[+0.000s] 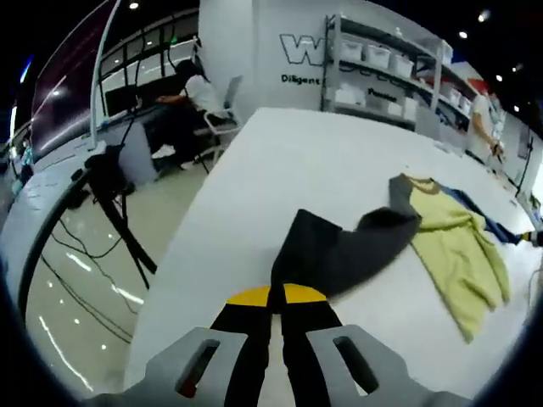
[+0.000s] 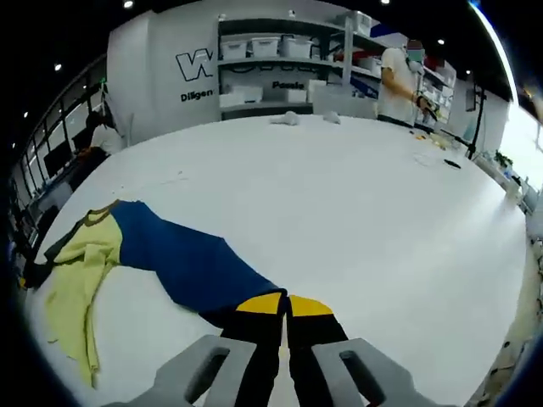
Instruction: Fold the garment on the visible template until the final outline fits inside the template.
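The big white tabletop holds everything, and the garment lies on it, spread out long and not neat. No template outline can be seen on the tabletop, so I cannot tell if the garment sits inside one.

The garment has a yellow-green body in the middle, a dark grey sleeve on one side and a blue sleeve on the other.

The left hand-held gripper is closed tight on the end of the grey sleeve. The right hand-held gripper is closed tight on the end of the blue sleeve. Both sleeves stretch away from the yellow-green body toward the grippers.

The job looks like it is only at the start. The sleeves are grabbed, but nothing looks folded over the body yet. The sleeves need folding in, then the body needs folding smaller.
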### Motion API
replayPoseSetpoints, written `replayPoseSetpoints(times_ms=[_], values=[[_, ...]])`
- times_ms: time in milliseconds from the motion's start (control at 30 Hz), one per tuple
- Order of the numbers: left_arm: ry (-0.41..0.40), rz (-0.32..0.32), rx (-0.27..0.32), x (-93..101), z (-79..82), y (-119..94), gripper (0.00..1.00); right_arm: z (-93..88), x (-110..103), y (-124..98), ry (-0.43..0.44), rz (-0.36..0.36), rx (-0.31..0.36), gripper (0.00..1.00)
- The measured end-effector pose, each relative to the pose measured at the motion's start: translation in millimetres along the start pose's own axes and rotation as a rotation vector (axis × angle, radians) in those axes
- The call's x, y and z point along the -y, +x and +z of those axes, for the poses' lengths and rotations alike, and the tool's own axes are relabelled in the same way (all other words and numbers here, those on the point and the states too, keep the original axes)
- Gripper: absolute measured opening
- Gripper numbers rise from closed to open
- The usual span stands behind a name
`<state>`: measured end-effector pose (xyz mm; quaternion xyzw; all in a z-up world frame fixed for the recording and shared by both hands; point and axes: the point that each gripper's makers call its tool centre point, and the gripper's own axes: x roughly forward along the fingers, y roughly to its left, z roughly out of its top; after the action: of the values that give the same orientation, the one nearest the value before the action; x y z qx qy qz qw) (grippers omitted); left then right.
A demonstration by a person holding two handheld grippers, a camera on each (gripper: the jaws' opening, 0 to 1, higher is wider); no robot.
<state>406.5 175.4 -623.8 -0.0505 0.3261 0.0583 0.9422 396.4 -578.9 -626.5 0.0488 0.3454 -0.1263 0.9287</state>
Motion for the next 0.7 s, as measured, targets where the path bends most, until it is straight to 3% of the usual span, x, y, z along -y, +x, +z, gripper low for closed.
replayPoseSetpoints(times_ms=[100,200,533,700], values=[[-0.144,0.035,0.030,-7.4,3.8,1,0.01,-2.2,3,1,0.022,-0.014,0.005,0.00],[-0.211,0.046,0.048,-10.7,3.5,1,0.01,-6.7,4,2,0.067,-0.019,-0.005,0.00],[-0.168,0.044,-0.016,-5.7,-25.1,5,0.01,-10.6,3,6,0.068,-0.013,-0.010,0.00],[-0.042,0.026,-0.026,0.5,-27.8,4,0.04,-9.9,0,5,0.006,-0.006,-0.009,0.00]])
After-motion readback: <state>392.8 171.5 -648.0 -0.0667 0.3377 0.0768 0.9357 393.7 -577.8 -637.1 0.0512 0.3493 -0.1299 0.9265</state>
